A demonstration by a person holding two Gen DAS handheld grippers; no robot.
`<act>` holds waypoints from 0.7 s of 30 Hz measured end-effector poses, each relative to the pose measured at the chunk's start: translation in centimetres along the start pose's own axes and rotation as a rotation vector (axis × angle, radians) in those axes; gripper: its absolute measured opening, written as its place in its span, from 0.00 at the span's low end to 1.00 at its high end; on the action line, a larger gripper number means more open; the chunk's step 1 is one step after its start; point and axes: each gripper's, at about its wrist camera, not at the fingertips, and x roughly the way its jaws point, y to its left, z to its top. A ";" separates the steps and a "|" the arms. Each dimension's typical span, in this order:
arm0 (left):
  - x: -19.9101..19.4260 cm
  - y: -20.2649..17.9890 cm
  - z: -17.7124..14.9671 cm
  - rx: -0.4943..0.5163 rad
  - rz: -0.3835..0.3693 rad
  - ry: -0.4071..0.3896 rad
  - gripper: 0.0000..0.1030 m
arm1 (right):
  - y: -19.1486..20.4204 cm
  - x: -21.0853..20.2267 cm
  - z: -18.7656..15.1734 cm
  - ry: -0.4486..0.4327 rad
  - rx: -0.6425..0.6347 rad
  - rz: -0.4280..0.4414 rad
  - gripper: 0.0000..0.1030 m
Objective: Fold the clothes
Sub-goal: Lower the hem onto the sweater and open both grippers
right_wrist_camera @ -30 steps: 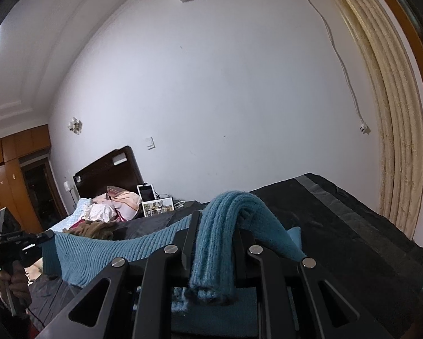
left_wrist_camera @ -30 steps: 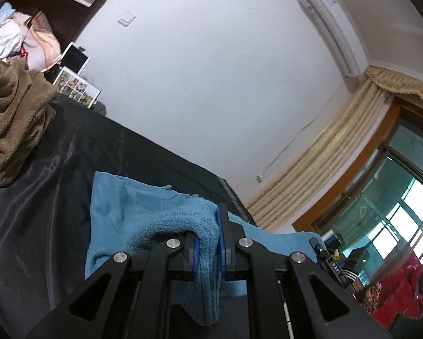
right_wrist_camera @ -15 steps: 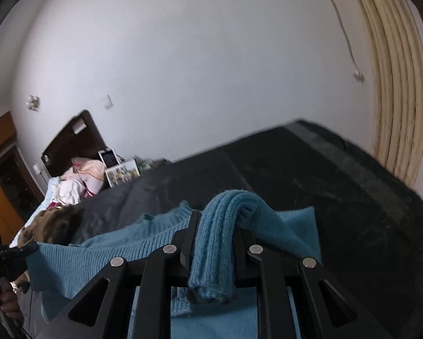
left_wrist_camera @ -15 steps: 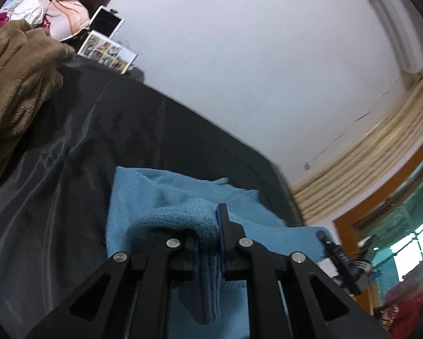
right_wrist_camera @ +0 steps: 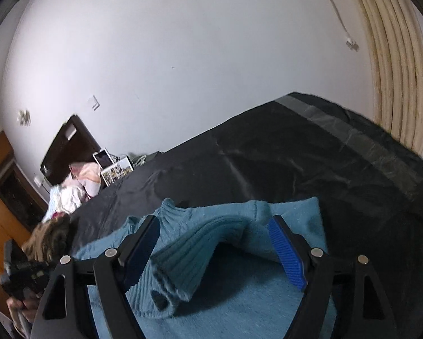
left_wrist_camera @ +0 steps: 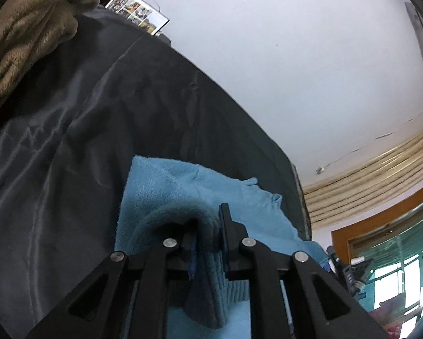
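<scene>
A fold of the blue sweater [right_wrist_camera: 239, 296] is being laid down on the dark bedspread [right_wrist_camera: 310, 163]. The right gripper [right_wrist_camera: 214, 251] has just been opened wide, knit lying loose between its jaws; the left gripper [left_wrist_camera: 208, 243] is nearly closed, a hem still pinched. Release there is judged next.

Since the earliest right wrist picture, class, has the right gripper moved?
Yes. The right gripper sank toward the black cover; its jaws have just been opening, the sweater loose between them.

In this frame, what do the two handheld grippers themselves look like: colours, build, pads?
Both are matte black. The left gripper and right gripper each have angular link arms with triangular cut-outs, joined by round silver pivot pins. The fingers carry bright blue pads with fine ribbing, clearest in the right wrist view. No cables or markings show on either.
</scene>
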 end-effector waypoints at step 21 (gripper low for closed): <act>-1.4 -4.1 -7.0 0.515 0.306 0.148 0.68 | 7.1 2.9 -5.5 0.293 -0.587 -0.094 0.79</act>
